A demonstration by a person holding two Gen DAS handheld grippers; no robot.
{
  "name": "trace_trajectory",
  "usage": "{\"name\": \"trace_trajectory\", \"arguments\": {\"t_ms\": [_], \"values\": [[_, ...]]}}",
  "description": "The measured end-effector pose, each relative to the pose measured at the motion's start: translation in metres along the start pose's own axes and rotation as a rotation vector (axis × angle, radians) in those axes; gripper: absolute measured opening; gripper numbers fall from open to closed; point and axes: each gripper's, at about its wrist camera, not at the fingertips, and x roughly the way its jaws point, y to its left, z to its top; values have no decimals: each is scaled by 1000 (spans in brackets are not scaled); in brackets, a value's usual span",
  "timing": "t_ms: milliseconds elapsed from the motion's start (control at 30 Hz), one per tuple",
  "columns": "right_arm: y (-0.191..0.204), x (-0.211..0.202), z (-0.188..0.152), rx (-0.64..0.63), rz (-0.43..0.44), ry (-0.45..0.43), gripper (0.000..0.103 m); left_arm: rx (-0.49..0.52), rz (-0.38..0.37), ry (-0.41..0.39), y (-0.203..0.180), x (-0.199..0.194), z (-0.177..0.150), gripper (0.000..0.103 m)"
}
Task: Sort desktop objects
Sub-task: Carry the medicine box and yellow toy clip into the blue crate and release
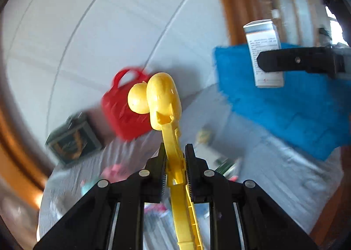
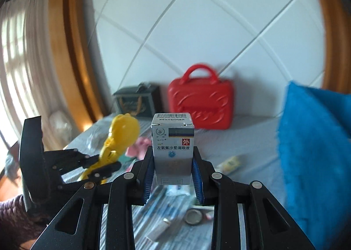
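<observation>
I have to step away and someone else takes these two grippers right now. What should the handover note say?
Left gripper: shut on the yellow toy tongs, held up in the air.
Right gripper: shut on the small medicine box, upright, also lifted.
On the grey cloth behind: red case, dark box, blue bag at the right. Small items lie loose below the grippers.
Done: two items picked up. Left: place both, then sort the loose items; which container takes which is not shown.
</observation>
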Motion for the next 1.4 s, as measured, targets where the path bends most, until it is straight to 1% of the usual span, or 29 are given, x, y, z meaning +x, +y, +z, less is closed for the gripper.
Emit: {"name": "trace_trajectory", "arguments": {"t_ms": [33, 100, 200, 267, 333, 400, 467, 533, 600, 667, 767, 800, 833, 867, 900, 933, 1000, 1033, 1133, 1233, 1367, 1400], "values": [[-6, -21, 2, 11, -36, -27, 31, 28, -54, -50, -17, -6, 20, 16], [-21, -72, 5, 38, -128, -93, 30, 62, -132, -113, -46, -12, 51, 16], [-49, -137, 8, 75, -254, -153, 30, 93, -234, -181, -90, -15, 98, 16], [-71, -176, 9, 96, -340, -183, 30, 111, -292, -211, -121, -12, 128, 16], [-101, -215, 12, 127, -418, -204, 31, 133, -323, -237, -153, -7, 157, 16], [-132, -242, 17, 153, -479, -212, 31, 138, -360, -248, -186, 2, 186, 16], [-168, -259, 23, 194, -506, -199, 31, 126, -402, -242, -217, 16, 218, 16], [-208, -268, 30, 222, -529, -163, 31, 139, -399, -237, -250, 30, 245, 16], [-242, -272, 36, 238, -551, -132, 31, 140, -407, -221, -273, 40, 261, 16], [-269, -272, 42, 249, -560, -118, 31, 143, -391, -208, -294, 54, 279, 16], [-302, -267, 51, 275, -567, -103, 31, 151, -369, -184, -315, 65, 296, 16], [-316, -265, 53, 294, -574, -103, 33, 151, -360, -176, -320, 68, 301, 21], [-328, -264, 53, 315, -581, -101, 37, 147, -345, -172, -324, 70, 304, 38], [-338, -265, 53, 332, -583, -97, 51, 135, -322, -177, -325, 72, 307, 51], [-344, -267, 53, 349, -585, -104, 62, 120, -301, -184, -322, 75, 307, 81], [-348, -267, 53, 351, -585, -111, 64, 93, -268, -212, -320, 73, 309, 95], [-356, -266, 55, 350, -579, -118, 67, 77, -220, -253, -317, 67, 309, 103], [-358, -266, 54, 351, -575, -124, 67, 74, -200, -257, -317, 67, 311, 103], [-364, -270, 51, 349, -572, -146, 68, 43, -194, -229, -311, 69, 310, 103], [-364, -277, 47, 351, -561, -169, 69, 42, -159, -227, -313, 68, 305, 103], [-354, -290, 35, 361, -549, -210, 78, 40, -141, -230, -314, 62, 299, 103], [-352, -293, 34, 363, -548, -216, 79, 38, -135, -229, -313, 61, 297, 103]]}}
